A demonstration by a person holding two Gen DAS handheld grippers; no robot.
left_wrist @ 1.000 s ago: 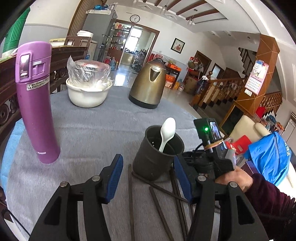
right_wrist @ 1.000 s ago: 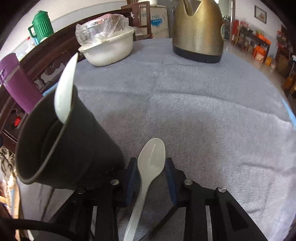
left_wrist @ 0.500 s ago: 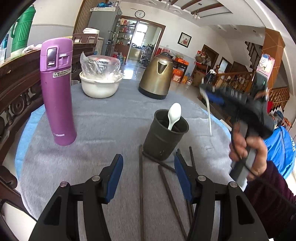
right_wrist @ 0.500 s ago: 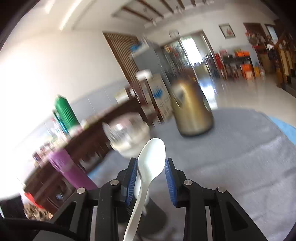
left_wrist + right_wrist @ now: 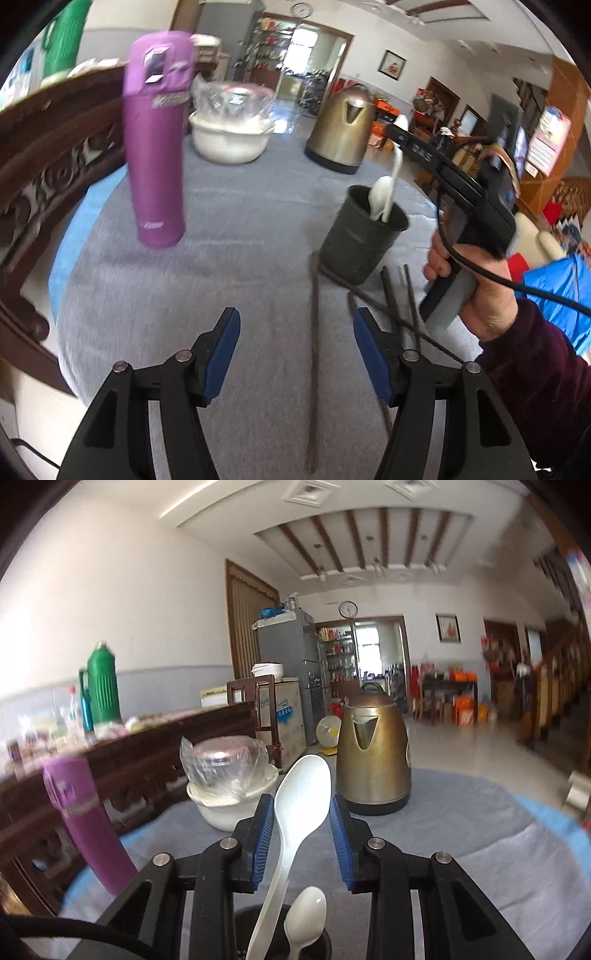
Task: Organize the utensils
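spoon hanging over the cup, chopsticks on the cloth

right hand (image 5: 476,291) is wrapped round the pistol handle of the right gripper (image 5: 301,830), raised above and just right of the dark cup (image 5: 364,240), barrel reaching up and left past the cup's rim. its jaws are clamped on the sides of a white spoon (image 5: 299,808), bowl end up, handle hanging down toward the cup's mouth. can't tell if the handle tip touches the cup. a second white spoon (image 5: 304,919) stands inside the cup, bowl up.

left gripper (image 5: 295,354) sits low, in front of the cup, tilted down at the tabletop (image 5: 240,251). its jaws are opening with nothing gripped; one dark chopstick (image 5: 314,369) lies on the grey cloth in the gap between them.

the other chopsticks (image 5: 399,306) lie crossed at the cup's base, on its near right side, one touching it. left of the cup stands a purple flask (image 5: 157,147), well apart. behind the cup are a white bowl (image 5: 231,142) under plastic wrap and a brass kettle (image 5: 343,129). a black cable runs from the right gripper across the wrist.
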